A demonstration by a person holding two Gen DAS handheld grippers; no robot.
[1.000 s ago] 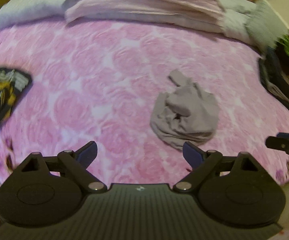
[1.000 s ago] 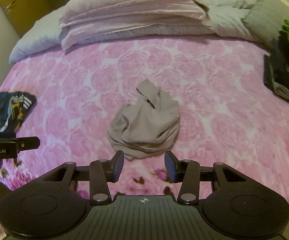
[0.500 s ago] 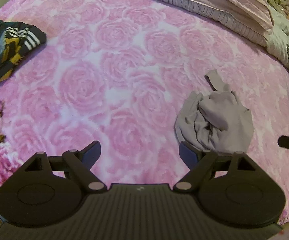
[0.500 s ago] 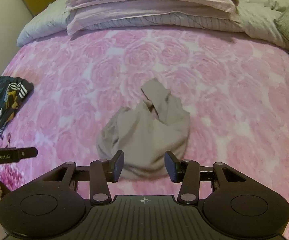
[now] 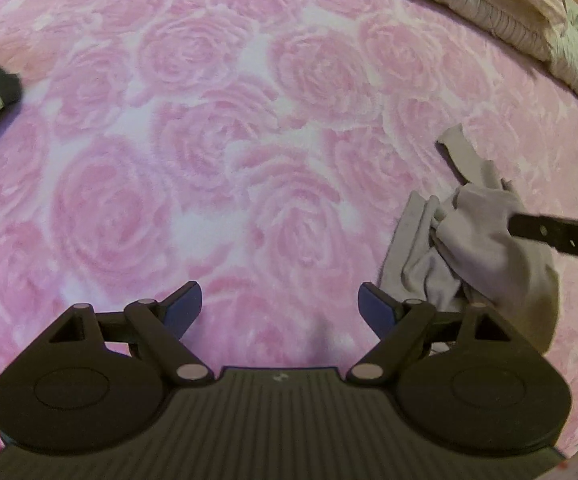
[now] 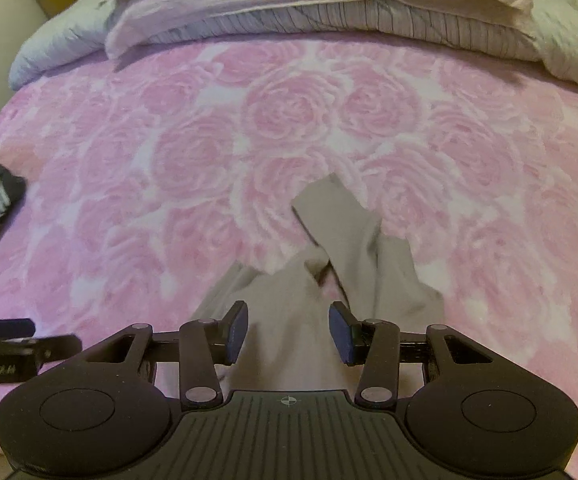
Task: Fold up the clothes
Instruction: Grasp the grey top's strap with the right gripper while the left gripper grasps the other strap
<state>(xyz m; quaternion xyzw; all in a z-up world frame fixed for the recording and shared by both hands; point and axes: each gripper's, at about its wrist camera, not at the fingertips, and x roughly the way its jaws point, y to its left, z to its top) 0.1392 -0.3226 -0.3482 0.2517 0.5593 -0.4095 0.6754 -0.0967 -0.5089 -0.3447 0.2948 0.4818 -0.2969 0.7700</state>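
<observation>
**A:** Looking at that crumpled grey-beige soft fabric garment [image 6: 329, 280] bunched near the front of the pink rose-print bedspread [image 6: 169, 140]. Thin, floppy, light. It'll sag wherever you lift.

**B:** Right gripper [image 6: 287, 330] has its jaws apart over the near edge; left gripper [image 5: 279, 305] gapes wide above bare bedspread. I'd pinch a hem or that flat strip, probably a sleeve, too bunched to tell.

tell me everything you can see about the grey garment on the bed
The grey garment is plain, soft, thin-looking fabric with no print, crumpled in a loose heap on the pink rose-patterned blanket. A flat strip of it sticks out toward the pillows. The right gripper is open with its blue pads either side of the near fabric, not clamped. The open left gripper is beside it, over bare blanket.
</observation>
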